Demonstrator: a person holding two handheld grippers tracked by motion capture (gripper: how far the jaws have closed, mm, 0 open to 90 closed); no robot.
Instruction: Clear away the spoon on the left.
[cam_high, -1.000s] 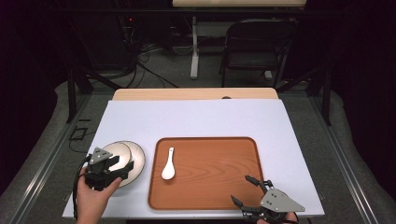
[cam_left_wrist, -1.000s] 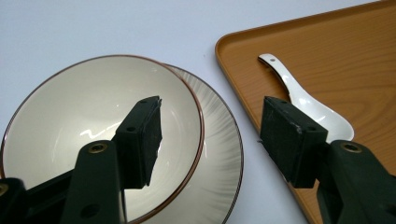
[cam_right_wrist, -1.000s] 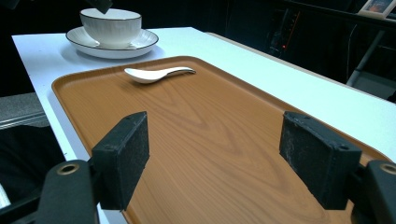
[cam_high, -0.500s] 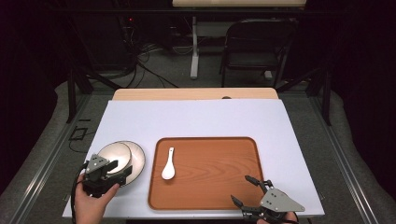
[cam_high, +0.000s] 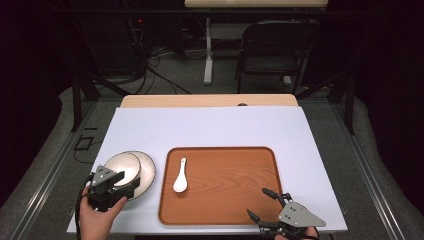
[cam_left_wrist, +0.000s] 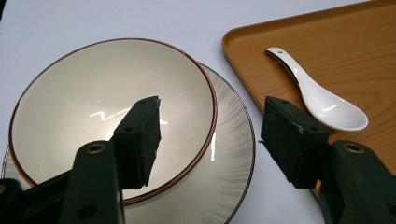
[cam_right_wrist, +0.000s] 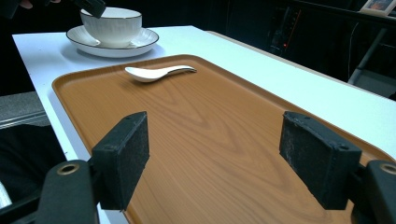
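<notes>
A: Two containers lie on the white table (cam_high: 210, 125): a bowl (cam_high: 122, 167) standing on a plate (cam_high: 145, 172) at the left, and a brown wooden tray (cam_high: 235, 170) just to their right.

B: What is in each?

A: The bowl, cream inside with a thin brown rim, is empty; only glints of light show in it in the left gripper view. It sits off-centre on the plate, toward the plate's left side as the high view shows it, so a crescent of ribbed plate is bare beside the tray. The tray holds one thing, a white ceramic spoon (cam_high: 180, 177), which lies near the tray's left edge with its bowl toward the person and its handle pointing away.

B: And the grippers?

A: The left gripper (cam_high: 125, 180) hovers over the near rim of the bowl, jaws spread wide. In the left gripper view one pad (cam_left_wrist: 140, 137) hangs above the bowl's inside and the other pad (cam_left_wrist: 292, 140) above the tray's edge near the spoon; whether either touches anything cannot be told. The right gripper (cam_high: 265, 204) is at the tray's near right corner, jaws likewise wide apart and holding nothing; in the right gripper view its pads (cam_right_wrist: 123, 156) frame bare tray, with spoon, bowl and plate well beyond.
</notes>
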